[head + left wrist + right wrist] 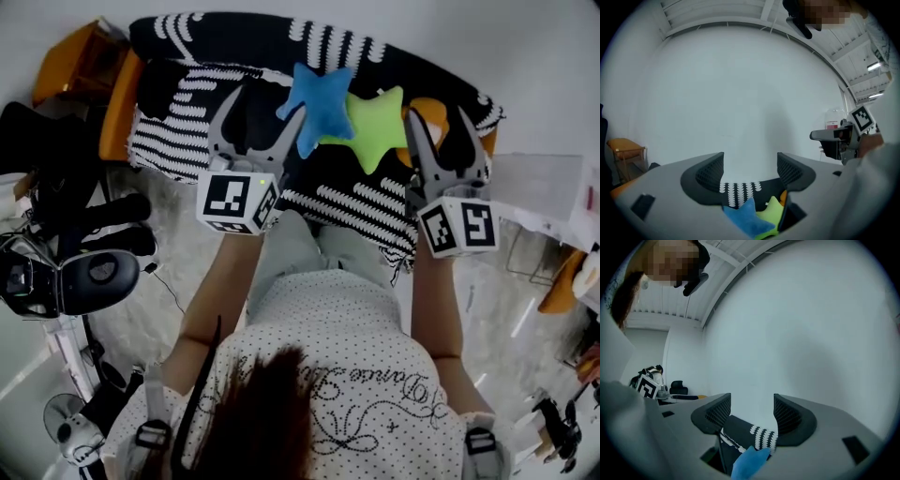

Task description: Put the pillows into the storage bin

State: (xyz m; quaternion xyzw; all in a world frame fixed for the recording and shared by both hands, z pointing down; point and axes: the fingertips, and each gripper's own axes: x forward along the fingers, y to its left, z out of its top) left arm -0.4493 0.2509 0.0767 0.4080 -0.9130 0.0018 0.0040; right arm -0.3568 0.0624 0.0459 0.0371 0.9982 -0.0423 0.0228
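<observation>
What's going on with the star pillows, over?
Left gripper open, empty. Right gripper open, empty. Blue star pillow and green star pillow lying on striped cover, untouched. Nothing blocking them.

Orange-sided sofa [120, 105] against pale wall, black-and-white patterned throw [178, 142] draped over it, on the throw blue star pillow [321, 105] overlapping green star pillow [377, 129], orange pillow [429, 109] touching the green one's right.

Left star pillow [322, 108] overlaps right star pillow [377, 127], both on the sofa [178, 141]
</observation>
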